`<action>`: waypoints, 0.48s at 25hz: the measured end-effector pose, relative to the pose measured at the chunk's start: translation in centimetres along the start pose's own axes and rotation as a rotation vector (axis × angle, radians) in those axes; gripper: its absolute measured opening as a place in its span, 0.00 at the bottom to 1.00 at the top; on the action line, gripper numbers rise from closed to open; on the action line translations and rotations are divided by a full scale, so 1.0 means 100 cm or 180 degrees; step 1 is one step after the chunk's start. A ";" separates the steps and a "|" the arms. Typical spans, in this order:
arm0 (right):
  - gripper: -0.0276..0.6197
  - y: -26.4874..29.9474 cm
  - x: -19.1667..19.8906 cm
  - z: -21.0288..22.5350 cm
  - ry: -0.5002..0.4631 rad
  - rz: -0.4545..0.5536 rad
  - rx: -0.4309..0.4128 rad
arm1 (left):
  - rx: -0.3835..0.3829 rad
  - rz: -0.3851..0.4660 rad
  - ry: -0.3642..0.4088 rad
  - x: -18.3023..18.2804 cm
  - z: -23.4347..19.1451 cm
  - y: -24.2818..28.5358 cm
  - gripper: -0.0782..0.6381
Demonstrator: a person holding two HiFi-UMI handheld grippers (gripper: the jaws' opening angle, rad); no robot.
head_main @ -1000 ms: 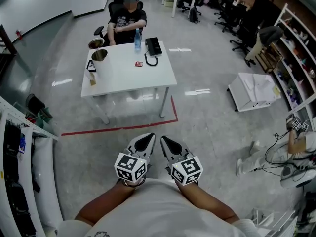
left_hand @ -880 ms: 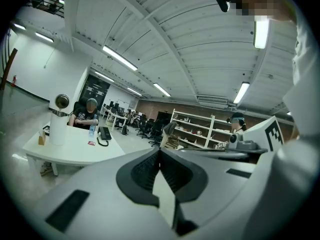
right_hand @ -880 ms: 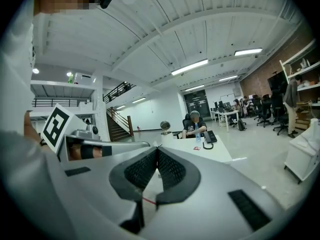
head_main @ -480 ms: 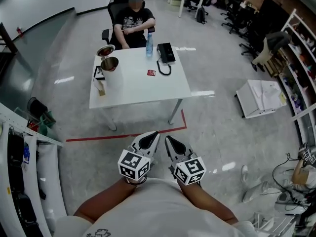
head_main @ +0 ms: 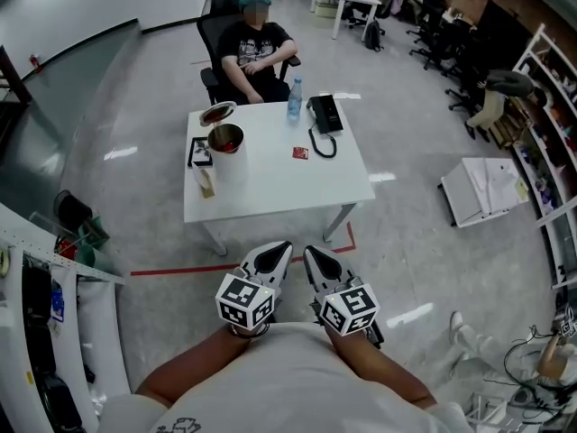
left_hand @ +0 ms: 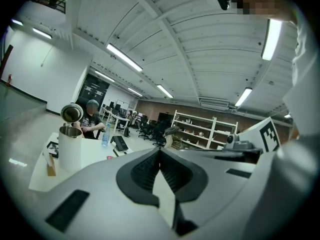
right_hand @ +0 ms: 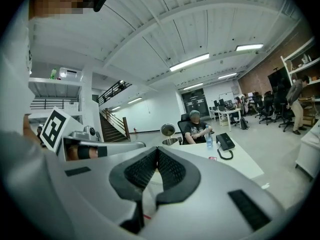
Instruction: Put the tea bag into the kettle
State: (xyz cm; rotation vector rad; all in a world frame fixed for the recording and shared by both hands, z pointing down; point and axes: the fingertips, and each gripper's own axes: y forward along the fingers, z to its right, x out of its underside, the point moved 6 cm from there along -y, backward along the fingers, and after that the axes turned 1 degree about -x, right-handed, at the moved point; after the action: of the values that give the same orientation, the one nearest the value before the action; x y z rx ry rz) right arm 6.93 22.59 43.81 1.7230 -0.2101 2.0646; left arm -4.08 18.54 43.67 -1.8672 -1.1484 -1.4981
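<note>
A white kettle (head_main: 225, 147) with its lid swung open stands at the left of the white table (head_main: 279, 192). A small red tea bag (head_main: 299, 152) lies flat near the table's middle. Both grippers are held close to my body, well short of the table and above the floor. My left gripper (head_main: 270, 258) is shut, its tips touching with nothing between them. My right gripper (head_main: 317, 262) is shut and empty too. The left gripper view shows the kettle (left_hand: 70, 146) and the tea bag (left_hand: 109, 157) far ahead. In the right gripper view the kettle (right_hand: 170, 141) and tea bag (right_hand: 212, 158) are also distant.
A person (head_main: 257, 48) sits in a chair behind the table. On the table are a black phone (head_main: 325, 115), a water bottle (head_main: 294, 102) and a small brown box (head_main: 206, 183). Red tape (head_main: 180, 267) marks the floor before the table. A rack (head_main: 54, 332) stands left, white boards (head_main: 482, 192) right.
The table and everything on it have come nearer and lower in the head view. Both grippers have stayed shut, side by side in front of me.
</note>
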 end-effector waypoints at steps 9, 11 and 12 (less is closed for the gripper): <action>0.06 0.041 0.001 -0.008 0.0010 -0.0067 -0.0070 | -0.0067 -0.0016 -0.0022 -0.004 -0.038 -0.005 0.12; 0.06 0.050 -0.002 -0.009 -0.0008 -0.0070 -0.0105 | -0.0122 0.0006 -0.0036 -0.007 -0.046 -0.006 0.12; 0.06 0.055 -0.002 -0.010 -0.0020 -0.0077 -0.0137 | -0.0147 0.0020 -0.0038 -0.008 -0.051 -0.006 0.12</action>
State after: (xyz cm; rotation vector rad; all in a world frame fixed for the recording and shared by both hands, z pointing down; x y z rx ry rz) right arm 3.73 18.01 44.29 1.6985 -0.2328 2.0231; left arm -7.40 14.62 44.22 -1.9109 -1.1213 -1.5244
